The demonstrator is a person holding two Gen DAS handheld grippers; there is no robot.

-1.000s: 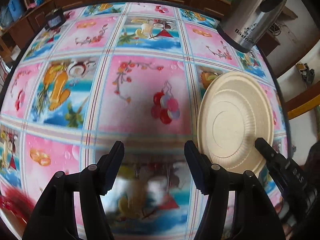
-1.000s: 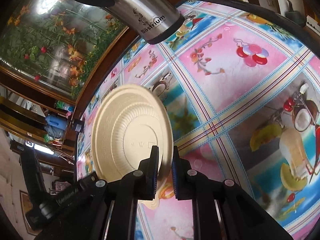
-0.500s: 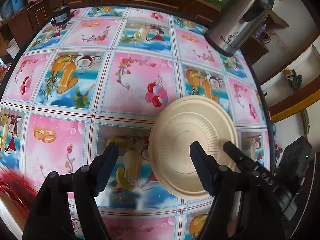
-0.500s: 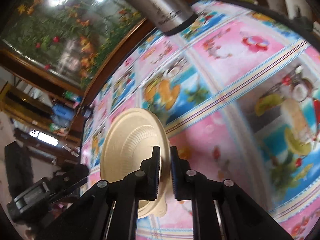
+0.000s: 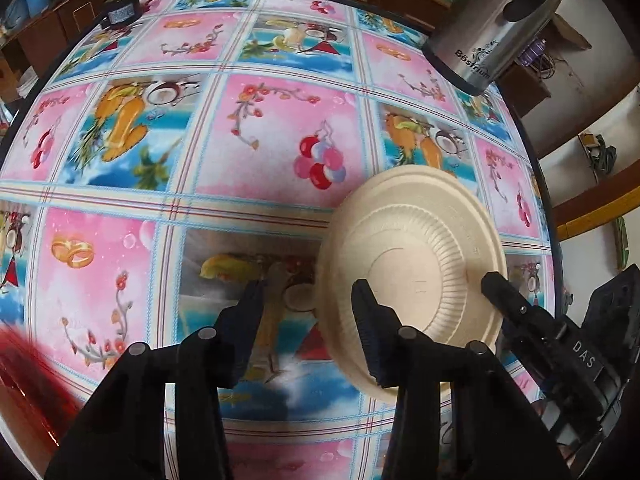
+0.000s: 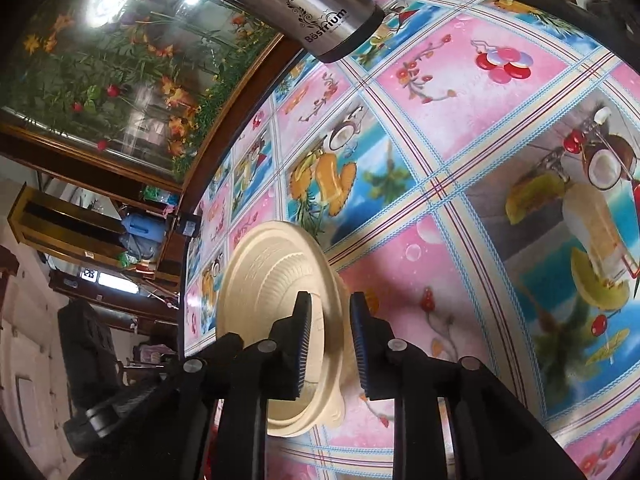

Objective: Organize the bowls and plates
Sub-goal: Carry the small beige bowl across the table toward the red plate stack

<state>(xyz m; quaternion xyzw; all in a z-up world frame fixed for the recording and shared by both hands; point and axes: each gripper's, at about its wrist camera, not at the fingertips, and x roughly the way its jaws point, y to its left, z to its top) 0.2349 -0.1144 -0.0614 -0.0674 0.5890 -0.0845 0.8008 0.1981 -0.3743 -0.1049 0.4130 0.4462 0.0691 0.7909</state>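
Observation:
A cream paper plate (image 5: 412, 248) rests tilted on the patterned tablecloth (image 5: 120, 264), right of centre in the left wrist view. My left gripper (image 5: 308, 320) points steeply down over its left rim. Its jaws are closing, with the rim between them and neither pad touching; the right finger (image 5: 372, 332) hovers over the plate. In the right wrist view the near rim of the plate (image 6: 276, 280) stands between the jaws of my right gripper (image 6: 331, 320). Those jaws are opening, with gaps showing on both sides of the rim. One finger of the right gripper (image 5: 508, 296) reaches the plate's right edge.
A steel kettle (image 5: 492, 28) (image 6: 304, 12) stands at the table's far right corner. A small black box (image 5: 120, 10) sits at the far left edge. A red blur (image 5: 24, 380) fills the near left corner. The table edge (image 5: 540, 184) runs close behind the plate.
The right gripper held the plate upright, shut on its rim; the plate has come down toward the cloth and the jaws have parted. The left gripper's jaws have narrowed around the plate's left rim.

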